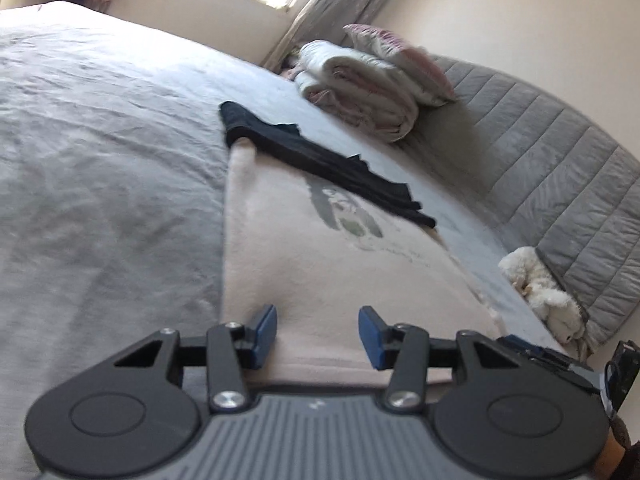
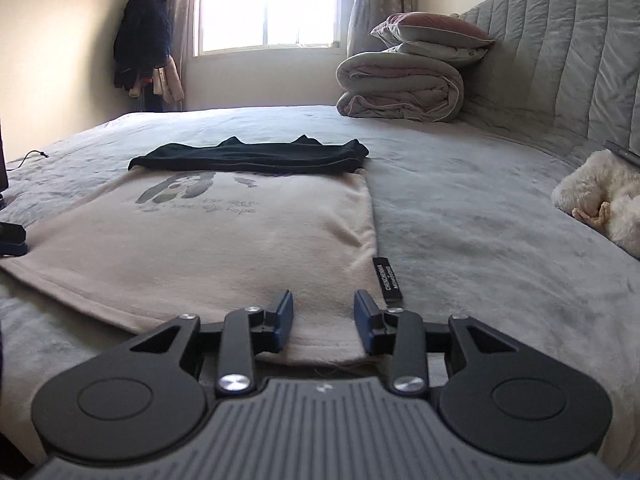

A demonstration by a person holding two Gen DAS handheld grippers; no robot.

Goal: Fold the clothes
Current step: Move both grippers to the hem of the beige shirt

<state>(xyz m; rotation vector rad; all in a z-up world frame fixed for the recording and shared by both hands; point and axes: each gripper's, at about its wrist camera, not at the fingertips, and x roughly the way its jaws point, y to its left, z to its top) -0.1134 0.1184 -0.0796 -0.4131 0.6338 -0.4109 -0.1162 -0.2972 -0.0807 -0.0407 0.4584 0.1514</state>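
A cream garment with a grey print lies flat on the grey bed. A dark folded garment rests across its far end. My left gripper hovers over the cream garment's near edge, open, its blue pads standing apart with only cloth below. In the right wrist view the cream garment spreads ahead, with the dark garment beyond it. My right gripper is open over the cream garment's near right corner, and its pads do not press on the hem. A black label sticks out beside that corner.
A rolled duvet with pillows sits by the padded grey headboard. A white plush toy lies at the right. Coats hang in the far corner beside the window. Grey bed cover stretches to the left.
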